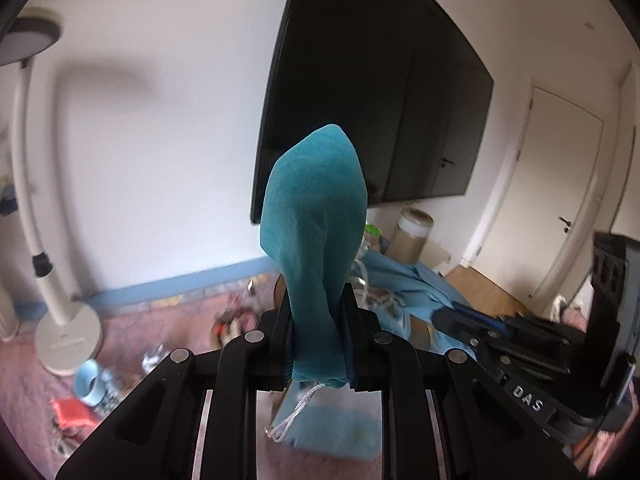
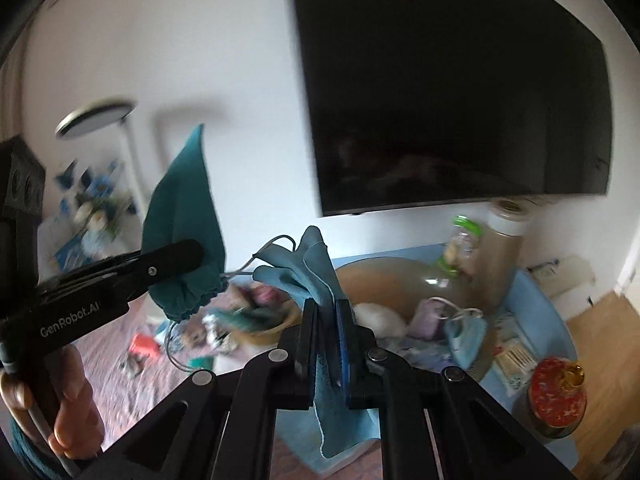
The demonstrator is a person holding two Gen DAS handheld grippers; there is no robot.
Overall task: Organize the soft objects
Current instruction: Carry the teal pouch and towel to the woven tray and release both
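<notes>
1. The left gripper (image 1: 316,344) is clamped on a teal velvet drawstring pouch (image 1: 316,240), held up in the air.
2. The right gripper (image 2: 327,344) pinches a light blue thin cloth (image 2: 308,268), also aloft.
3. Neither is put away yet; a face mask (image 2: 464,336) and other clutter remain in the light blue basin (image 2: 560,344), so most sorting seems left.

Wall-mounted television (image 2: 452,92), floor lamp (image 1: 48,216)

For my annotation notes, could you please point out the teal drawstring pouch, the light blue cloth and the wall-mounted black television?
teal drawstring pouch (image 1: 316,220): left wrist view, mid-body.
light blue cloth (image 2: 308,268): right wrist view, upper folds.
wall-mounted black television (image 2: 452,92): right wrist view, screen centre.
</notes>
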